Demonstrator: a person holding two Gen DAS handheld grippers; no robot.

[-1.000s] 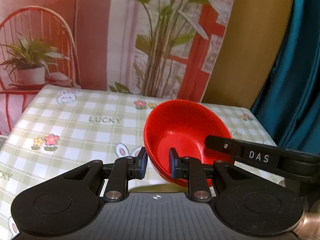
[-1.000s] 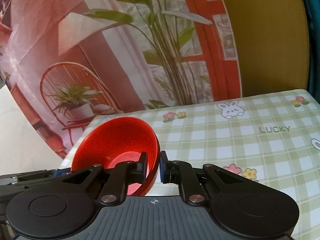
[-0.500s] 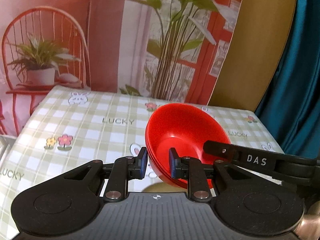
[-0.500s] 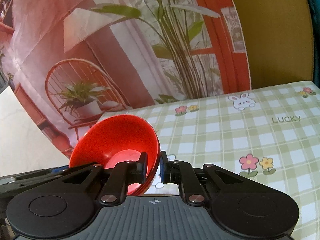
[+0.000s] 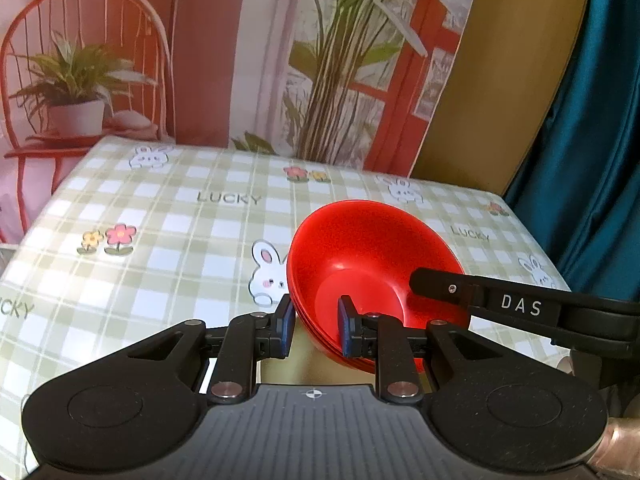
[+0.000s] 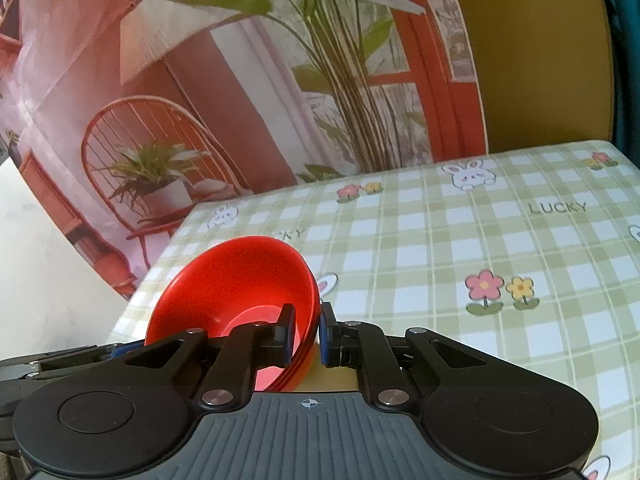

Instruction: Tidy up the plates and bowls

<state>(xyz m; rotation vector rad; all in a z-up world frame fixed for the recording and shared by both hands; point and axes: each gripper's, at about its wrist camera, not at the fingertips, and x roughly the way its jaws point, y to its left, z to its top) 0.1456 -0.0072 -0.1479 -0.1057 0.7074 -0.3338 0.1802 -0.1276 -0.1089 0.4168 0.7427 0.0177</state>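
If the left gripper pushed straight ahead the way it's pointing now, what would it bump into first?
Nothing new, most likely: the left gripper already pinches the near rim of the red bowls, so they would move with it. Beyond them lies only the checked tablecloth, then the printed backdrop; depth is hard to judge.

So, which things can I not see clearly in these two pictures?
- Underside of the red bowls: hidden in both views by their own walls, so contact with the table is unclear.
- Number of nested bowls: near rims are covered by the left gripper and the right gripper.
- Table's near edge: hidden by gripper bodies.
- Table's right part: cut off in the right wrist view.
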